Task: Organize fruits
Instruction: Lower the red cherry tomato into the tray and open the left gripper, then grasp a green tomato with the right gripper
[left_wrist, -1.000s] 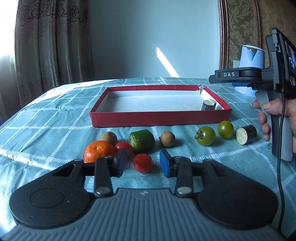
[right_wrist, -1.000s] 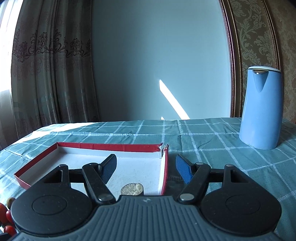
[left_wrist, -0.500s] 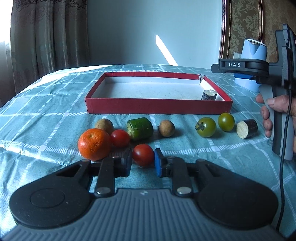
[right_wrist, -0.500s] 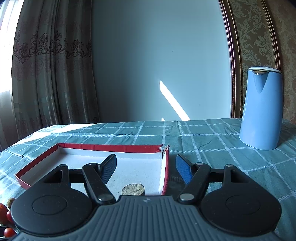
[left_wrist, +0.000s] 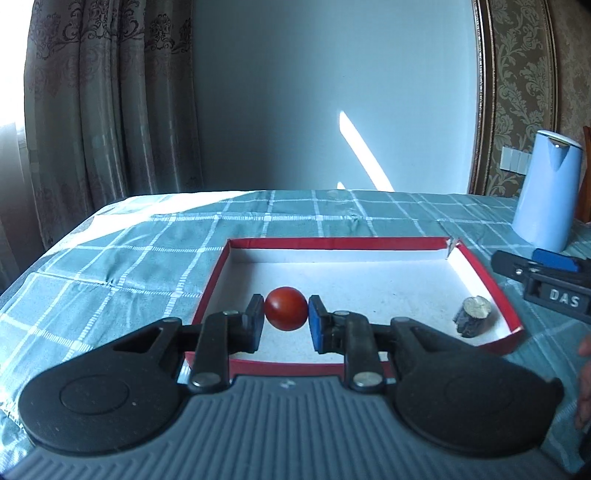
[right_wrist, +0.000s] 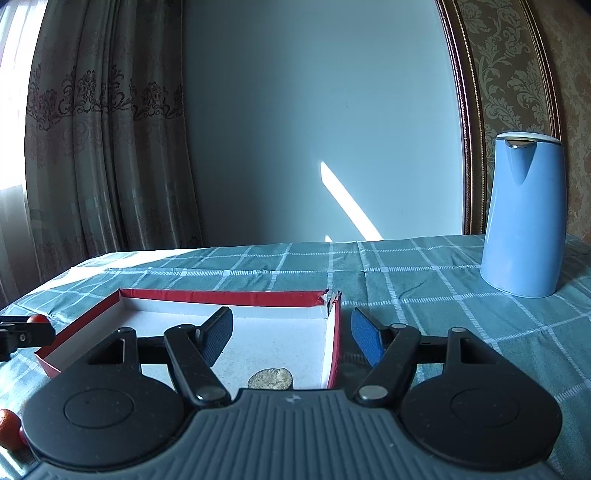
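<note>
My left gripper (left_wrist: 286, 318) is shut on a red tomato (left_wrist: 286, 308) and holds it above the near left part of the red tray (left_wrist: 332, 243) with a white floor. A dark cut stub (left_wrist: 472, 316) lies in the tray's near right corner; it also shows in the right wrist view (right_wrist: 269, 378). My right gripper (right_wrist: 291, 338) is open and empty, hovering over the tray's right wall (right_wrist: 334, 347). In the right wrist view the left gripper's tip with the tomato (right_wrist: 37, 319) shows at the far left edge.
A blue kettle (left_wrist: 546, 192) stands on the checked teal cloth to the right of the tray, also in the right wrist view (right_wrist: 522, 218). An orange and a red fruit (right_wrist: 9, 428) peek in at the lower left. Curtains hang at the left.
My left gripper closed on the red tomato, lifted it off the cloth and carried it forward over the tray. The right gripper stayed still and open.
</note>
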